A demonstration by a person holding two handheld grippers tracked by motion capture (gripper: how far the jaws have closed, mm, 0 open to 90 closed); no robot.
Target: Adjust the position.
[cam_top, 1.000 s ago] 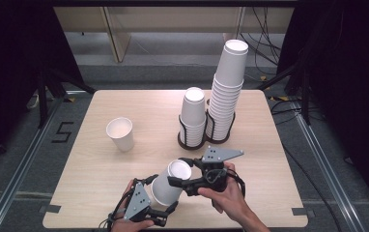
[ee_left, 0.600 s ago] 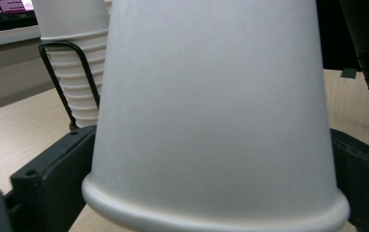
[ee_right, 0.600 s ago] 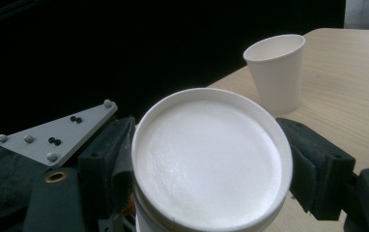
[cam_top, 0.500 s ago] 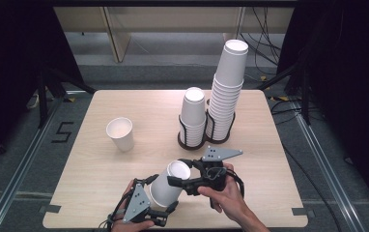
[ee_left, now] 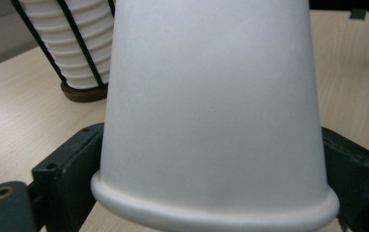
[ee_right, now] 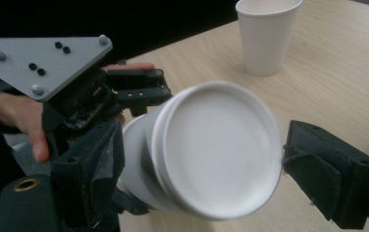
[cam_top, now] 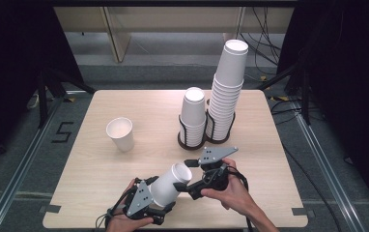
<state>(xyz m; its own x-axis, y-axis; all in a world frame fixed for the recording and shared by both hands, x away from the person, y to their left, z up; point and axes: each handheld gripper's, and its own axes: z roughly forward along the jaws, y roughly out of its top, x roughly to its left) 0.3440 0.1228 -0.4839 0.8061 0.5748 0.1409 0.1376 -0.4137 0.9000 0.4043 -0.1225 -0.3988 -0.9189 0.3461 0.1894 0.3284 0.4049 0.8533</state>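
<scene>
Wooden table — tilted white cup

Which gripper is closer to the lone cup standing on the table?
Left. The left gripper sits just below-right of the lone cup; the right gripper is farther right, toward the racks.

Bright even light, dark surroundings, close-ups perhaps slightly soft

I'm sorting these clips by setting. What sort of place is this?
Probably a lab recording rig: a lone table behind dark curtains, floor rails, loose cables, and paper cups in wire holders.
</scene>
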